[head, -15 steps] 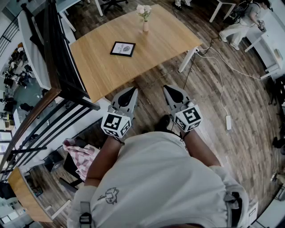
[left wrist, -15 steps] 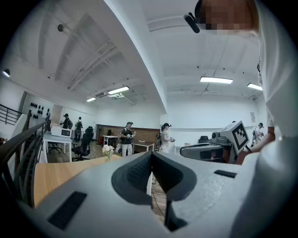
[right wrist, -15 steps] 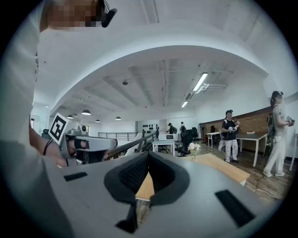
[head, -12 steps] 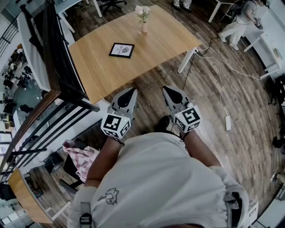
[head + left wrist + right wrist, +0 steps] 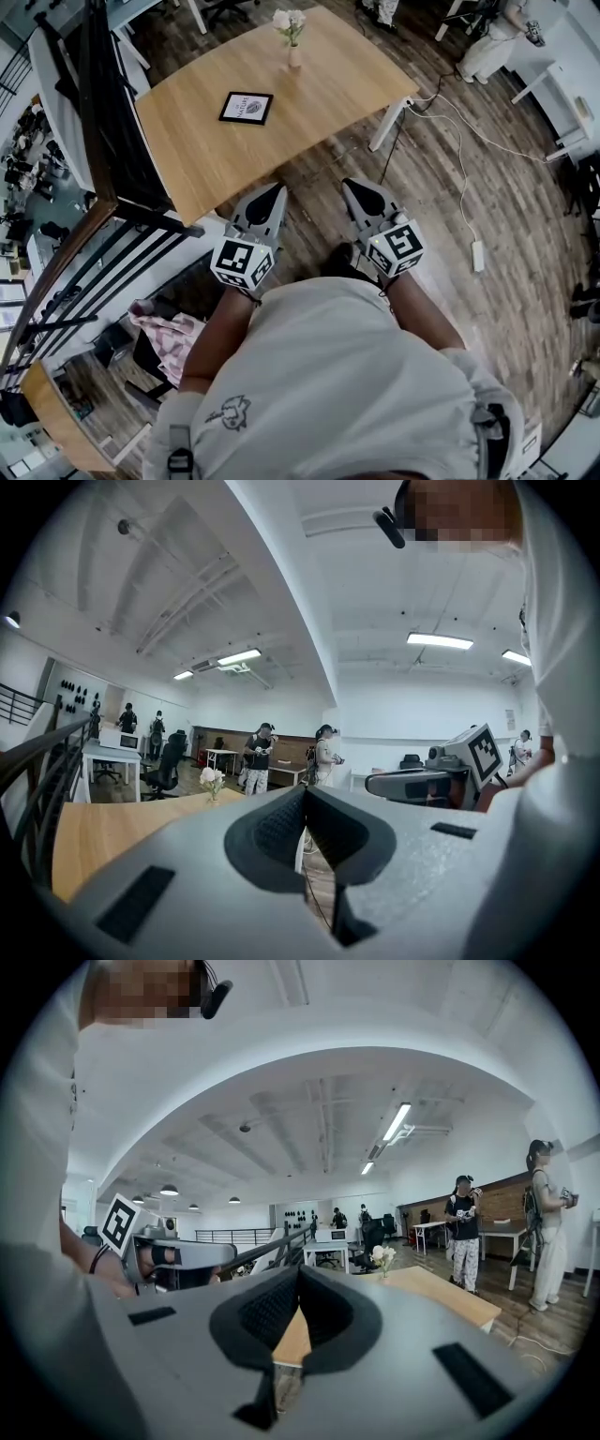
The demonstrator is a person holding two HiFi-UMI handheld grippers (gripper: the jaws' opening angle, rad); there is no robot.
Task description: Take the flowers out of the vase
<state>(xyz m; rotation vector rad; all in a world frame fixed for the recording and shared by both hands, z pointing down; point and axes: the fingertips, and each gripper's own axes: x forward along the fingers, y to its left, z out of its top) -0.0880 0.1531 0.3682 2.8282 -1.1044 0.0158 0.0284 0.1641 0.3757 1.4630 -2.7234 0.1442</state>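
Small white flowers (image 5: 289, 19) stand upright in a slim pale vase (image 5: 294, 56) near the far edge of a wooden table (image 5: 309, 112). Both grippers are held level close to my body, over the floor and well short of the table. The left gripper (image 5: 277, 187) is shut with nothing in it, and so is the right gripper (image 5: 352, 185). In the left gripper view the flowers (image 5: 212, 778) show far off to the left of the closed left gripper (image 5: 305, 794). The right gripper view has the flowers (image 5: 381, 1254) beyond the closed right gripper (image 5: 298, 1274).
A black-framed picture (image 5: 247, 107) lies flat on the table. A dark metal railing (image 5: 103, 141) runs along the left. A white cable and power strip (image 5: 477, 255) lie on the wood floor at right. People (image 5: 258, 757) stand by desks in the background.
In the head view the table with the vase has slid slightly up and left. Both grippers keep the same shut pose in front of my body.
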